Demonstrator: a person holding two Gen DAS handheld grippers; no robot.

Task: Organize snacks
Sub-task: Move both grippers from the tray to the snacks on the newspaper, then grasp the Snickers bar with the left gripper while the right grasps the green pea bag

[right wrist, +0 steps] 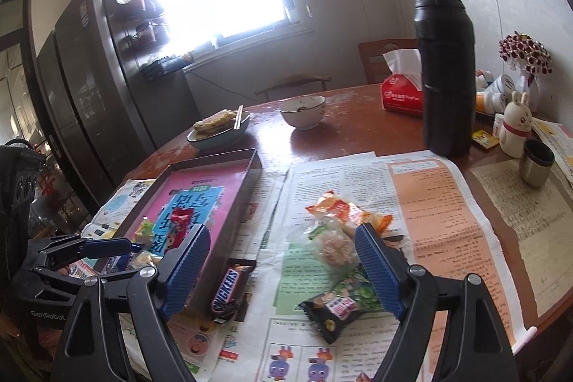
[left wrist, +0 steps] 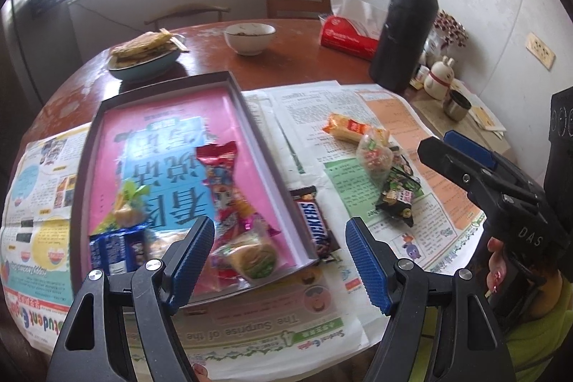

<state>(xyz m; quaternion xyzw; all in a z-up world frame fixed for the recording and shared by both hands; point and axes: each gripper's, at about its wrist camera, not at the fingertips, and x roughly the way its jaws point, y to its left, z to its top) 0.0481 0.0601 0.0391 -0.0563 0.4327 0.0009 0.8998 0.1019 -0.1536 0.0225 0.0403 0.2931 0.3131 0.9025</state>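
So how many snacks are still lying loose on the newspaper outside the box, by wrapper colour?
Brown Snickers bar: 1
Orange packet: 1
Clear packet: 1
Black packet with green print: 1
Total: 4

Left hand-held gripper (left wrist: 279, 249) open, empty, right hand-held gripper (right wrist: 283, 260) open, empty

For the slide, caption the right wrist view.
Open right gripper above loose snacks beside the half-filled tray.

L claw (left wrist: 279, 260) open over snack tray (left wrist: 86, 174), Snickers (left wrist: 313, 221) beside.
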